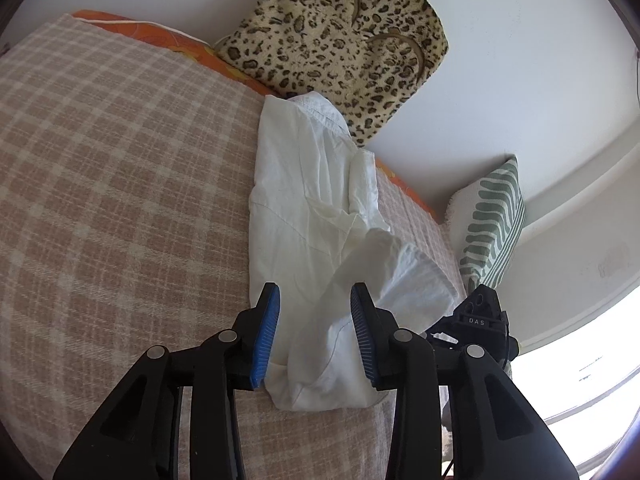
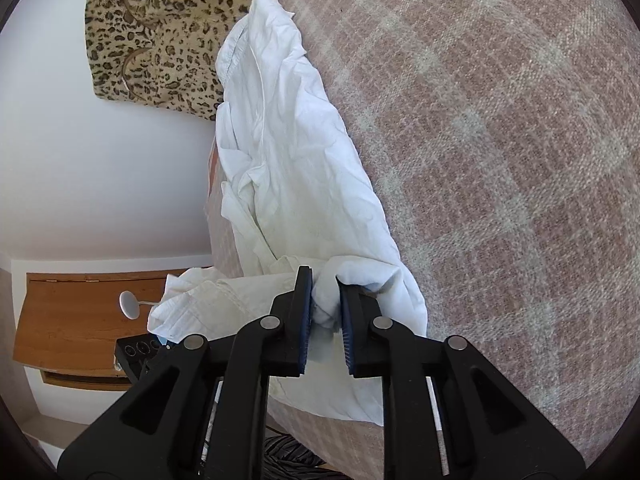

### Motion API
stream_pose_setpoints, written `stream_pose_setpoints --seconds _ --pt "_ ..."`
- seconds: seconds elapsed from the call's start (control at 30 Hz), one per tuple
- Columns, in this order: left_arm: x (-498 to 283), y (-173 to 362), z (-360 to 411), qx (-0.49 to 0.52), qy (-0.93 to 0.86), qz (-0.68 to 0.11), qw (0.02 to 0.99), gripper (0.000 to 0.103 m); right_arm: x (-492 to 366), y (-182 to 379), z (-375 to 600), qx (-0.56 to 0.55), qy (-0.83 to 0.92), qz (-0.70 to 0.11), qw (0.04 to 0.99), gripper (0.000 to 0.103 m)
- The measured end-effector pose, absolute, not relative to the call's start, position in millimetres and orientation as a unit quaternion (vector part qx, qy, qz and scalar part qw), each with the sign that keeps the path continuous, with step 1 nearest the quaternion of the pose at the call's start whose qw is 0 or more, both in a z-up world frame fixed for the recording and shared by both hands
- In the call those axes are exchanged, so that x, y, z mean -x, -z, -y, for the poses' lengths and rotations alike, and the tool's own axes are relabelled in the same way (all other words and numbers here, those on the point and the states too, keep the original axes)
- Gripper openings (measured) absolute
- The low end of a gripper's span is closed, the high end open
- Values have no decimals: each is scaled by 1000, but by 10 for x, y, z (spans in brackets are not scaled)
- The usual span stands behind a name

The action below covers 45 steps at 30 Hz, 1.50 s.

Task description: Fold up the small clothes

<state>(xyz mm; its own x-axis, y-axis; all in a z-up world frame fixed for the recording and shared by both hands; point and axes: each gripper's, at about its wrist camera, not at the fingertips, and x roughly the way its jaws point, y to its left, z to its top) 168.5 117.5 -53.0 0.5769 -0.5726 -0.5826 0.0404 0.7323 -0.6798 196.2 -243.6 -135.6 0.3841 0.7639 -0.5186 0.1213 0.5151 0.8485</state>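
Observation:
A white shirt [image 1: 304, 200] lies lengthwise on a plaid pink-and-cream bed cover [image 1: 120, 180], partly folded, its collar toward the far end. My left gripper [image 1: 316, 296] is open, its blue pads either side of the shirt's near end, with a cuffed sleeve [image 1: 416, 280] just to its right. In the right wrist view the same shirt [image 2: 296, 152] runs along the bed's left edge on the cover [image 2: 500, 160]. My right gripper [image 2: 324, 280] is shut on a bunched fold of the shirt near its lower end.
A leopard-print cushion [image 1: 332, 36] [image 2: 160, 32] leans on the white wall beyond the collar. A green-striped pillow [image 1: 492, 224] stands at the bed's right edge. A wooden bedside table [image 2: 80, 320] with a small white lamp [image 2: 130, 304] sits below the bed's edge.

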Motion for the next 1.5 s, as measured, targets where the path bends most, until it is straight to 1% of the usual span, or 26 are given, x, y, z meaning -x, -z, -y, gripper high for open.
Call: stream_pose_setpoints --seconds 0.07,0.1,0.17,0.23,0.27,0.33,0.37,0.43,0.57,0.63,0.77,0.87,0.93,1.07,1.1,1.17,1.27,1.33,1.4,1.5 --pt "-1670 614 -1098 283 198 -439 829 35 -1968 1299 2435 -442 -234 -505 703 30" --pt "-1657 660 -1059 273 213 -444 827 35 -1964 1240 2429 -443 -241 -502 703 34" --pt "-1663 751 -1017 268 234 -452 818 35 -1909 1072 2434 -437 -257 -487 711 51" --pt "-1684 801 -995 257 245 -452 818 35 -1824 860 2472 -429 -272 -462 728 61" --pt "-1693 815 -967 244 251 -454 819 35 -1771 772 2505 -426 -274 -451 735 63" --pt "-1709 823 -880 208 276 -460 818 36 -1642 651 2597 -421 -273 -433 749 64" --pt "-1710 829 -836 186 282 -464 819 39 -1569 611 2643 -407 -264 -427 763 64" --pt "-1701 840 -783 152 289 -469 821 39 -1433 588 2681 -358 -237 -424 797 64" --pt "-1648 805 -753 94 300 -458 832 39 -1265 826 2719 -319 -219 -443 808 63" --pt "-1616 786 -728 80 303 -456 833 39 -1216 890 2653 -298 -210 -452 814 62" --pt "-1582 801 -564 48 321 -456 829 39 -1105 626 2227 -207 -245 -436 841 62" --pt "-1587 856 -462 42 334 -457 823 39 -1161 379 1713 -143 -280 -437 843 62" --pt "-1587 894 -417 38 333 -460 822 39 -1331 340 1358 -107 -284 -466 831 62" --pt "-1591 951 -419 56 344 -468 812 39 -1757 439 790 -53 -253 -524 812 62" --pt "-1578 959 -424 59 347 -471 809 36 -1855 509 663 -40 -244 -542 803 62" --pt "-1519 949 -418 54 351 -471 807 36 -1992 644 459 -9 -219 -565 796 62" --pt "-1380 930 -434 68 373 -470 797 36 -2053 765 219 55 -184 -562 805 61" --pt "-1318 950 -445 66 373 -473 795 36 -2073 798 154 58 -181 -567 801 58" --pt "-1260 947 -477 58 372 -474 796 36 -2051 760 151 52 -185 -562 804 58" --pt "-1227 794 -560 51 369 -449 812 36 -1910 537 266 30 -209 -534 819 58"
